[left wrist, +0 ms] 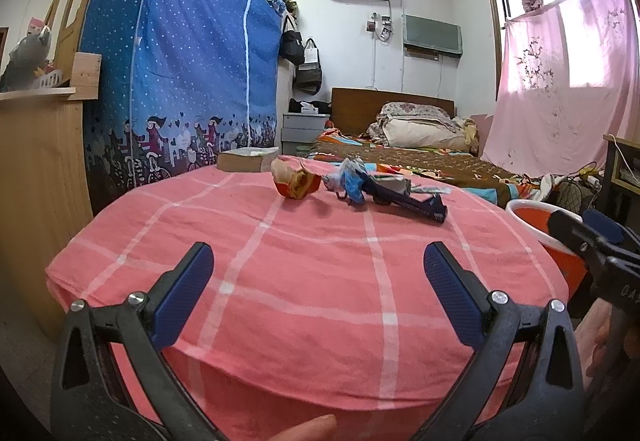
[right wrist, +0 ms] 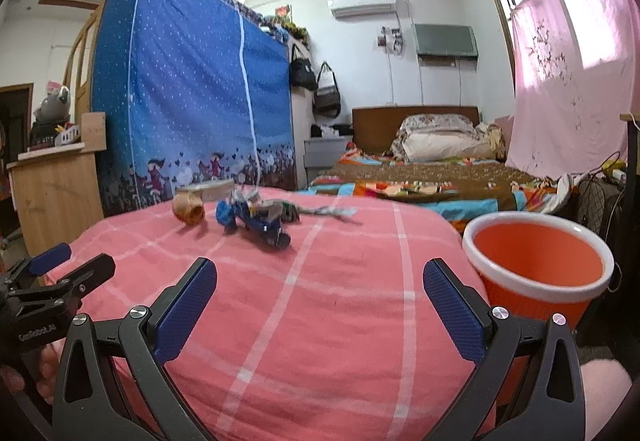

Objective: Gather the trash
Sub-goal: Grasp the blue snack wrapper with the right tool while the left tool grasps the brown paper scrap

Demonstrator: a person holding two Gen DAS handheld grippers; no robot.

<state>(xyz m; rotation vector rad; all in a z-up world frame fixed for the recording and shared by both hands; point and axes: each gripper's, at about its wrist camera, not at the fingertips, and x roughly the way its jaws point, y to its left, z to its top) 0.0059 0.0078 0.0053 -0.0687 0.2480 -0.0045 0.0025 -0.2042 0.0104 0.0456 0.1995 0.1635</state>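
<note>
Trash lies on a pink checked cloth (left wrist: 304,281) (right wrist: 320,321): a crumpled orange-and-tan wrapper (left wrist: 294,181) (right wrist: 188,209), a blue crumpled wrapper (left wrist: 352,185) (right wrist: 228,215), and a long dark blue wrapper (left wrist: 412,201) (right wrist: 268,231) with more scraps behind. An orange bin with a white rim (right wrist: 538,265) (left wrist: 532,225) stands at the cloth's right edge. My left gripper (left wrist: 318,261) is open, short of the trash, nothing between its blue pads. My right gripper (right wrist: 320,277) is open too, left of the bin, holding nothing.
A blue dotted fabric wardrobe (left wrist: 180,61) stands behind the cloth, with a wooden cabinet (left wrist: 36,169) on the left. A bed with folded quilts (left wrist: 416,129) lies beyond, and pink curtains (left wrist: 560,73) hang on the right. A brown box (left wrist: 246,159) sits at the cloth's far edge.
</note>
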